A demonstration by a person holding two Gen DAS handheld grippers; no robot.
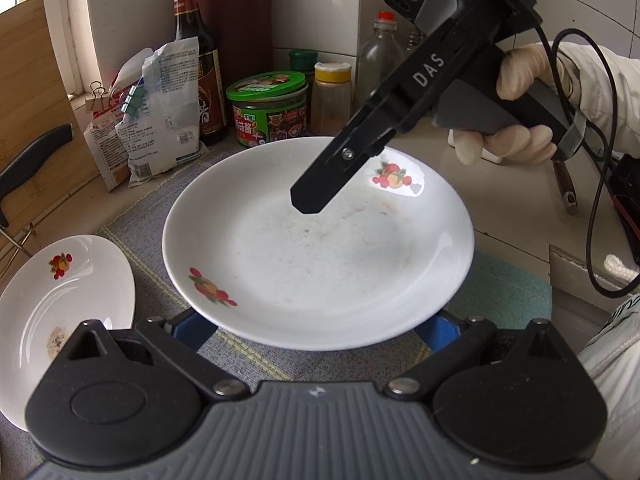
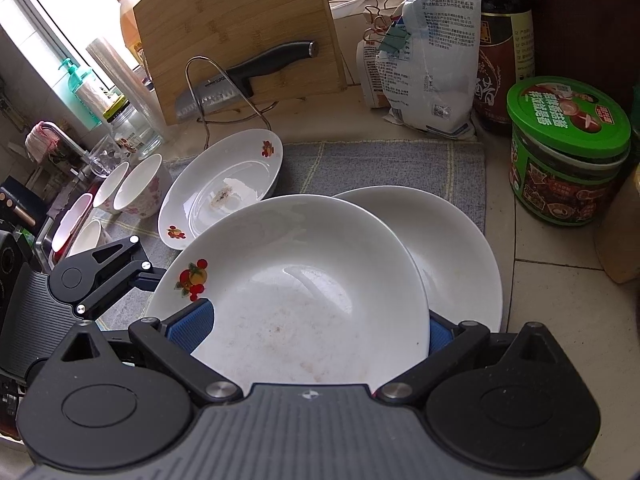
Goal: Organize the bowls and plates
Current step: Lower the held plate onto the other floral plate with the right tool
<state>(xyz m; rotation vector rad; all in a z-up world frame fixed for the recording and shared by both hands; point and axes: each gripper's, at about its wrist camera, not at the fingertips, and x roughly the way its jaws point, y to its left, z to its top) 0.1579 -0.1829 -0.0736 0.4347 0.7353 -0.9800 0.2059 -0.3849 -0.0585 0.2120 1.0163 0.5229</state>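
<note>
A white fruit-print plate (image 1: 320, 248) fills the middle of the left wrist view, above the grey mat (image 1: 152, 216). My left gripper (image 1: 316, 328) has its blue pads spread at the plate's near rim, which hides the fingertips. My right gripper (image 1: 308, 200) reaches in from the upper right over the plate's far side. In the right wrist view the same plate (image 2: 296, 300) sits between my right gripper's (image 2: 316, 332) blue pads (image 2: 196, 320), over a second white plate (image 2: 452, 248). A third, soiled plate (image 2: 224, 184) lies to the left, also in the left wrist view (image 1: 60, 312).
Several bowls (image 2: 136, 188) stand at the far left by the sink. A cutting board (image 2: 240, 32) with a knife (image 2: 244, 76) leans at the back. Bags (image 1: 160, 108), a soy sauce bottle (image 1: 196, 56), a green-lidded jar (image 1: 268, 108) and spice jars (image 1: 332, 96) line the wall.
</note>
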